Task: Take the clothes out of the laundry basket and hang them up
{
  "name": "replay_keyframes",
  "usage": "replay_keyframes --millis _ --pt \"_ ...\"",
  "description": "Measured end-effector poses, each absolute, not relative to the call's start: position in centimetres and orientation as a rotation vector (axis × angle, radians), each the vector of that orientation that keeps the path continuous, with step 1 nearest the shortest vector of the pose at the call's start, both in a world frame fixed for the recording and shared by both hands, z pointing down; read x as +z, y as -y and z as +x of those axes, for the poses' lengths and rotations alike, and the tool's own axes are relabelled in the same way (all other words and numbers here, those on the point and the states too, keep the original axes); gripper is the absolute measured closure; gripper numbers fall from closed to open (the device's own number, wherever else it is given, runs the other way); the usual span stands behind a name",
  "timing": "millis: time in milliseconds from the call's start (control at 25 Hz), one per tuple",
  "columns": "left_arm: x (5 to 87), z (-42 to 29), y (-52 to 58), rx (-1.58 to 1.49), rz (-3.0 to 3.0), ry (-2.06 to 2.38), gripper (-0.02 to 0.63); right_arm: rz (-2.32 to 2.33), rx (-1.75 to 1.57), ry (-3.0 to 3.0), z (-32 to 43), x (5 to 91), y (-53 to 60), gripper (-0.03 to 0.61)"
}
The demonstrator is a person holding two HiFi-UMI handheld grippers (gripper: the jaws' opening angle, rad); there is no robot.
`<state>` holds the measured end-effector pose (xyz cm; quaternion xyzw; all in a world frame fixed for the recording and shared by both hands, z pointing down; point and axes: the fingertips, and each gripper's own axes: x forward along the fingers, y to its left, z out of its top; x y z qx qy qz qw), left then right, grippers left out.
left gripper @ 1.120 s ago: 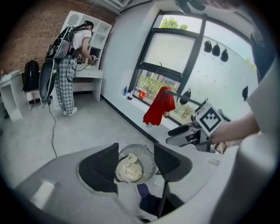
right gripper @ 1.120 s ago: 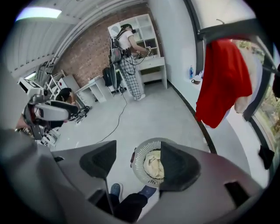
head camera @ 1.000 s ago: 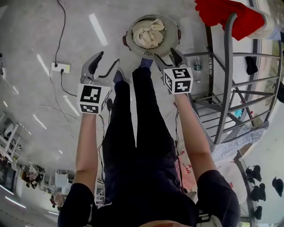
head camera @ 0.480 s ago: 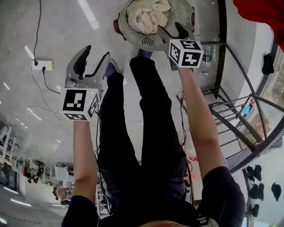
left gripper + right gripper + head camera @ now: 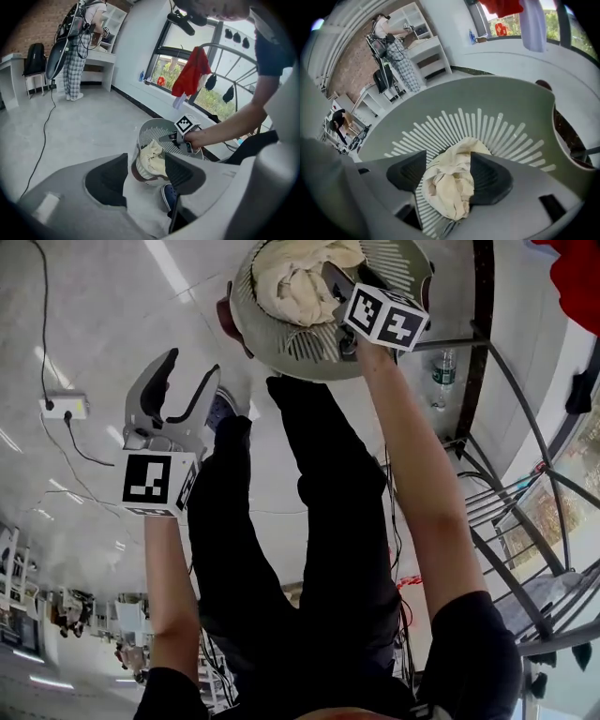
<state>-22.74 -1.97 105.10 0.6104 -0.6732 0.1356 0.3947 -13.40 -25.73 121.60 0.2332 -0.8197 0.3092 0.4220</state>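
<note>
Pale, glossy concrete floor (image 5: 84, 334) runs under everything, with a grey metal drying rack (image 5: 483, 371) on the right and a red garment (image 5: 190, 72) hanging from it. At the far side, just beyond the person's feet, stands the round grey laundry basket (image 5: 281, 334) with a crumpled cream garment (image 5: 291, 282) inside. The right gripper (image 5: 448, 163) reaches into the basket. Its jaws are apart but have just been narrowing, and the cream garment lies between them, not yet pinched. The left gripper (image 5: 192, 369) hangs nearer and to the left over the floor, jaws wide apart and empty.

Bright daylight from windows, ceiling-light glare on the floor (image 5: 84, 324), fisheye-warped edges.
</note>
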Motion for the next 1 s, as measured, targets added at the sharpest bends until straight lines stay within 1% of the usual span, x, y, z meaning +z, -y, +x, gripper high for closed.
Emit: replay_keyframes --millis 280,480,520,560,600,760,1000 --pt "108.4 -24.0 1.9 0.322 1.518 1.733 0.371 0.602 0.822 2.029 -15.5 127.2 27.7 0.288" --pt "109.6 -23.7 1.9 0.289 1.530 1.722 0.371 0.545 0.847 2.000 -17.6 129.8 26.6 0.287" --pt "109.9 -23.7 1.9 0.282 1.533 1.724 0.371 0.539 0.834 1.983 -17.8 130.4 26.2 0.301" --pt "110.2 -23.8 1.9 0.278 1.533 1.725 0.371 0.544 0.809 1.960 -17.6 131.0 26.0 0.420" --pt "110.4 -23.8 1.8 0.276 1.531 1.726 0.371 0.548 0.775 1.937 -17.3 131.5 25.8 0.564" --pt "109.7 -24.2 1.5 0.231 1.511 1.737 0.371 0.510 0.731 1.920 -16.8 130.7 24.9 0.569" --pt "105.8 -23.4 0.3 0.203 1.490 1.725 0.371 0.442 0.775 2.054 -17.1 121.8 23.2 0.571"
